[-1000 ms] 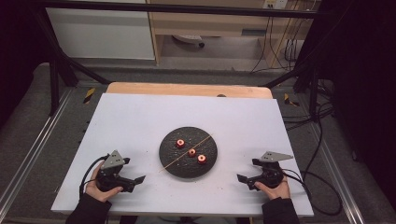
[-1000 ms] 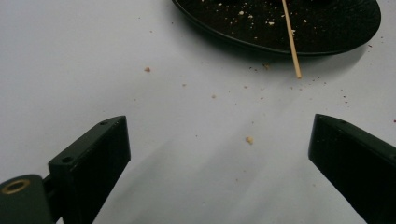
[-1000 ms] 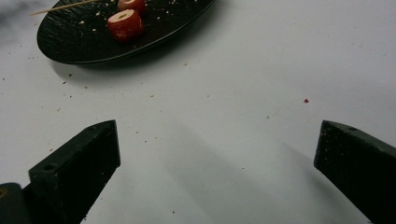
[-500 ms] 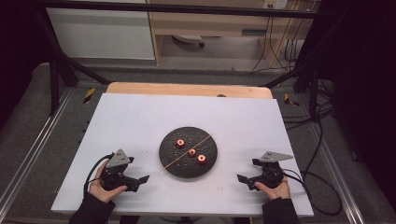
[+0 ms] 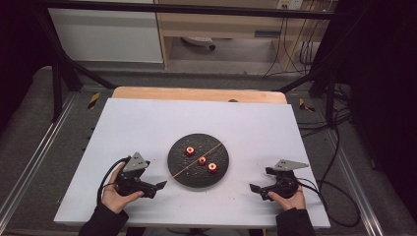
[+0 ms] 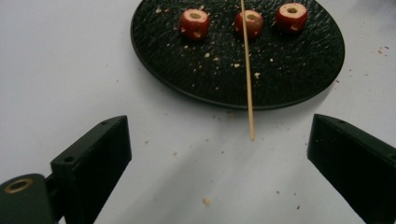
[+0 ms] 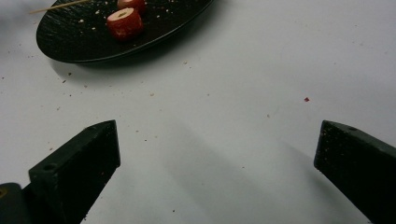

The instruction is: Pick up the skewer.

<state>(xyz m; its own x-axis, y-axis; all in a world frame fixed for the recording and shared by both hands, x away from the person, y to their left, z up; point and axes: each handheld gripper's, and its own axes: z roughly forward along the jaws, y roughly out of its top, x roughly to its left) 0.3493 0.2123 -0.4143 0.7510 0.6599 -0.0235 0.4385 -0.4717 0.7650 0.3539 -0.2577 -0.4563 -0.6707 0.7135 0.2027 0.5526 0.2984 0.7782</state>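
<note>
Skewer tip sits right ahead of the spread left fingers [image 6: 219, 154]

The skewer [image 6: 247, 79] lies across the black plate [image 6: 299, 70], untouched, between two fruit rings [image 6: 194, 23]; right fingers [image 7: 215, 154] also released, over bare worktop [image 7: 261, 70].

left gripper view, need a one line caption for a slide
Open left gripper facing a wooden skewer that lies across a black plate and over its rim, by three cored red fruit pieces.

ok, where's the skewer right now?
The skewer lies slantwise across the black plate, its near tip on the table just ahead of the open left gripper.
</note>
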